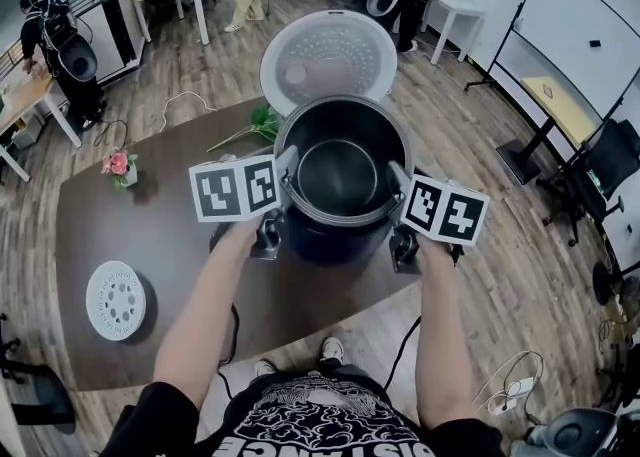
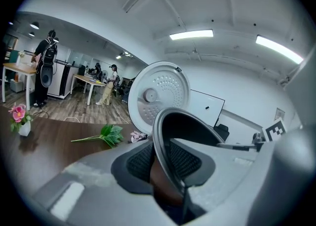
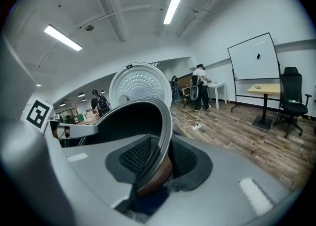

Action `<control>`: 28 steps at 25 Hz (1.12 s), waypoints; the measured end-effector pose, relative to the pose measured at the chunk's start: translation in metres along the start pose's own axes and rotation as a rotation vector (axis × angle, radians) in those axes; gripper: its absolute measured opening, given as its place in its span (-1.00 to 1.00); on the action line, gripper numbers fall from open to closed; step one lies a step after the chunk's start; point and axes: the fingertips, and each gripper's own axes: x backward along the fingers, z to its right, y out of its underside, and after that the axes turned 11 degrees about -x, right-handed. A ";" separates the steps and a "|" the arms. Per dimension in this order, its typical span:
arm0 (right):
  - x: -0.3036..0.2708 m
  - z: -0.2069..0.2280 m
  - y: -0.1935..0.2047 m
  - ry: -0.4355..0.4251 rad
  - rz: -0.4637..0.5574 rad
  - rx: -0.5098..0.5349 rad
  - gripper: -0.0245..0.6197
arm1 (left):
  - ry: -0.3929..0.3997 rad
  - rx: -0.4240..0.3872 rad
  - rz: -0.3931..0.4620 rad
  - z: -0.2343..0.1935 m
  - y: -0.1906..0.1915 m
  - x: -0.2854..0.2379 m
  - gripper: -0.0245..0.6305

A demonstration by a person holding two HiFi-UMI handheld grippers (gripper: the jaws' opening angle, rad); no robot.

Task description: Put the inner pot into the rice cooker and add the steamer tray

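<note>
Both my left gripper [image 1: 286,181] and my right gripper [image 1: 399,185] are clamped on opposite sides of the rim of the empty inner pot [image 1: 340,173], which sits in the mouth of the open-lidded rice cooker [image 1: 335,243], while the white steamer tray [image 1: 116,299] lies well apart on the table [image 1: 180,245], and I can read no label on any of them.

Only lettering: white print on the black shirt [image 1: 320,423], bottom centre of the head view, upside down and cut by the frame edge. Apparently "DISTANCE", not certain.

Black-and-white square codes, no letters or digits, on the left marker [image 1: 235,188] and right marker [image 1: 445,210], mid-frame. Same codes at the far right of the left gripper view [image 2: 276,129] and the far left of the right gripper view [image 3: 38,113].
</note>
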 end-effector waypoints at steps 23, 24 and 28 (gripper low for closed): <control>-0.041 0.031 0.046 0.087 -0.135 0.070 -0.50 | -0.058 -0.024 -0.153 -0.021 0.058 -0.036 -0.59; -0.042 0.030 0.047 0.085 -0.134 0.069 -0.50 | -0.059 -0.027 -0.154 -0.022 0.060 -0.037 -0.59; -0.041 0.033 0.045 0.087 -0.120 0.075 -0.49 | -0.052 -0.044 -0.148 -0.019 0.060 -0.039 -0.57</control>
